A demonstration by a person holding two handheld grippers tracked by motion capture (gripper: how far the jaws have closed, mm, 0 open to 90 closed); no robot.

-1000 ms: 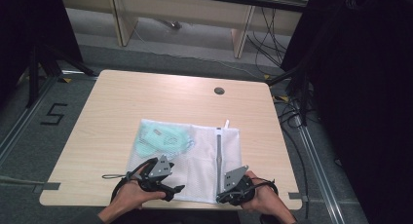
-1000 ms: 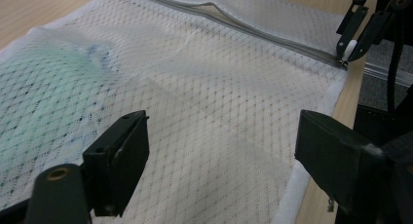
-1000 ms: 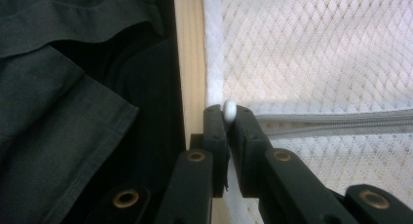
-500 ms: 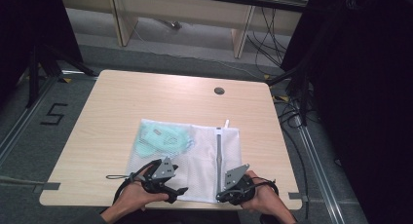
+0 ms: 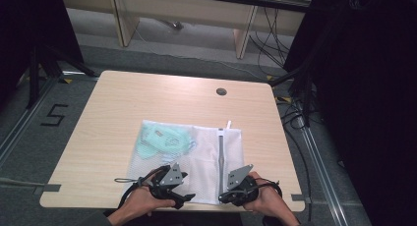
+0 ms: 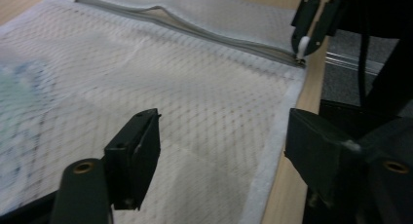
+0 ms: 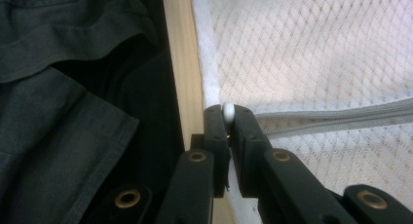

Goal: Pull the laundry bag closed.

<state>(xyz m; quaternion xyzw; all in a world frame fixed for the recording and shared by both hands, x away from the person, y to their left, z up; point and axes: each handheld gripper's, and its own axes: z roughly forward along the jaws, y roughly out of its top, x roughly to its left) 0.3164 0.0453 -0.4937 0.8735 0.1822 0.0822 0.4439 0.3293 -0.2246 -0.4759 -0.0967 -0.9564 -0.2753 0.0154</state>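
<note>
— While pinching the zip pull [image 7: 228, 110] at the bench [image 5: 147, 98] near edge, right claw [image 7: 228, 118] clenched; bag [image 5: 196, 157] lying flat, zip unclosed.

— Left claw [image 6: 221, 151] released, hovering over mesh. Zipping wholly left.

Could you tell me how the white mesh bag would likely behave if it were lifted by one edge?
The mesh bag lies flat and thin on the table, so it would probably sag limply. It looks light, holding soft green cloth. With the right gripper pinching the zipper pull, the bag may drag along.
</note>
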